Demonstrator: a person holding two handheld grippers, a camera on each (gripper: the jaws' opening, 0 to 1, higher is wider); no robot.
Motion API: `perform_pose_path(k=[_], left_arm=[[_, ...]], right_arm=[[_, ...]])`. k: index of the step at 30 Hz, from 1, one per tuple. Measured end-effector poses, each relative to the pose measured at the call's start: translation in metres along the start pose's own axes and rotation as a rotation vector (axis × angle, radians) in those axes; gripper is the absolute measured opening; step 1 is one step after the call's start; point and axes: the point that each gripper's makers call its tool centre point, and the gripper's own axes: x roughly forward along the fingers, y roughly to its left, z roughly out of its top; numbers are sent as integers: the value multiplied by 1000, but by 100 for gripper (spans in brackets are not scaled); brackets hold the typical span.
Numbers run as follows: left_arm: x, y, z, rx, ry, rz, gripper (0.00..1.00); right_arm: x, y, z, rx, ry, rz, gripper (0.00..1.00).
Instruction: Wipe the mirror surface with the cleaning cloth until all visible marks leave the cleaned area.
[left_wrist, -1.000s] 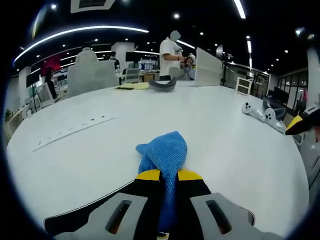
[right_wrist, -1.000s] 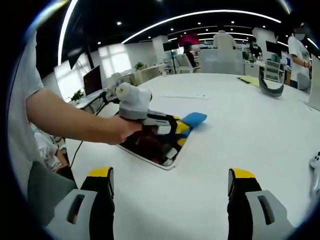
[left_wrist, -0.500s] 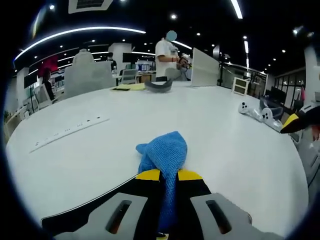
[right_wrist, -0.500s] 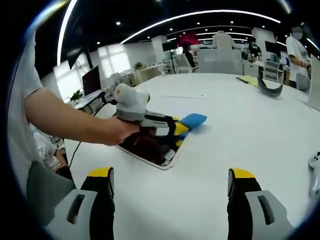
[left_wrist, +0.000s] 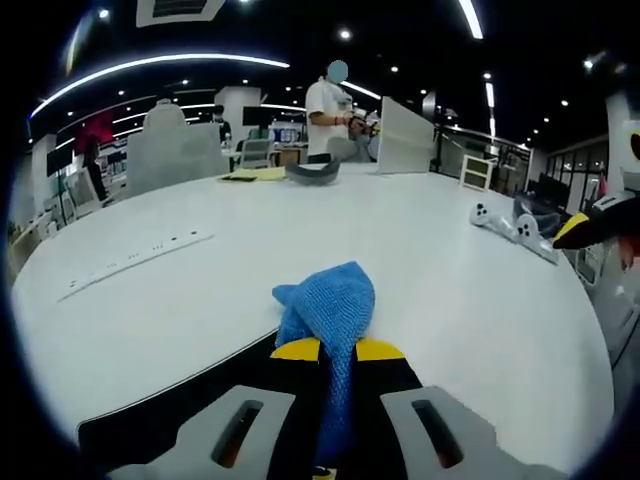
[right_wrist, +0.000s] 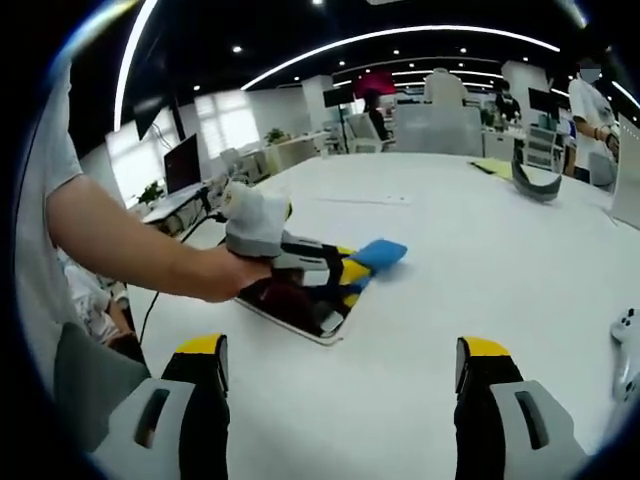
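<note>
- Blue knitted cleaning cloth (left_wrist: 327, 310), soft and light, sits pinched between the closed jaws of the left gripper (left_wrist: 338, 349), its loose end bunched ahead of the tips
- Mirror (right_wrist: 300, 310) lies flat on the white table (right_wrist: 450, 290) under that gripper; likely fragile and slippery, so best pressed gently
- Right gripper (right_wrist: 340, 365) hangs open and empty, well apart
- No containers visible

left view: low over cloth (left_wrist: 326, 305) | right view: farther, facing it (right_wrist: 378, 254)
</note>
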Motion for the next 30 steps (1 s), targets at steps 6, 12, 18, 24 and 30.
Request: perform_pose_path(k=[6, 12, 18, 24, 30], left_arm=[[-5, -5, -4, -10, 12, -6, 7], [-7, -7, -6, -16, 17, -5, 7], [-8, -8, -7, -8, 28, -14, 7], [-12, -7, -9, 2, 33, -30, 7], [-14, -6, -10, 18, 42, -43, 7]], right_arm=[[-3, 4, 1, 1, -11, -1, 94], [-7, 6, -1, 3, -15, -4, 94], [-10, 5, 0, 3, -23, -9, 95], [-8, 7, 3, -4, -39, -7, 97], [-8, 10, 4, -19, -41, 5, 99]])
